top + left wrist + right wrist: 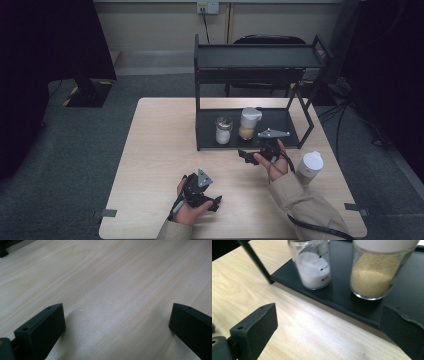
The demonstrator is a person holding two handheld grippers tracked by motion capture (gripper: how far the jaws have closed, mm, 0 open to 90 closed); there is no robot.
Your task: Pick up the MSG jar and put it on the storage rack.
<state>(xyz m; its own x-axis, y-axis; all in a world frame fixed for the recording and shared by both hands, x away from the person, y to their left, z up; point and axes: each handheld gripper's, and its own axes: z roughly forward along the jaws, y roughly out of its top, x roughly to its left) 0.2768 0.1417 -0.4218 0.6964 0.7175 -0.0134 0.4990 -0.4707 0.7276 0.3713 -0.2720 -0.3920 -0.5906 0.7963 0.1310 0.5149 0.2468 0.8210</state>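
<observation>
Before the jars [373,272], right hand-held gripper [327,327] gapes wide, empty.

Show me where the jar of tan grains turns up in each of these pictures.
High view: the jar of tan grains stands on the black rack's lower shelf, right of the jar of white powder.
Left gripper view: pale tabletop and that tool's own jaws, no jar.
Right gripper view: top right, on the shelf.
Shared landmark: the jar of white powder.
</observation>
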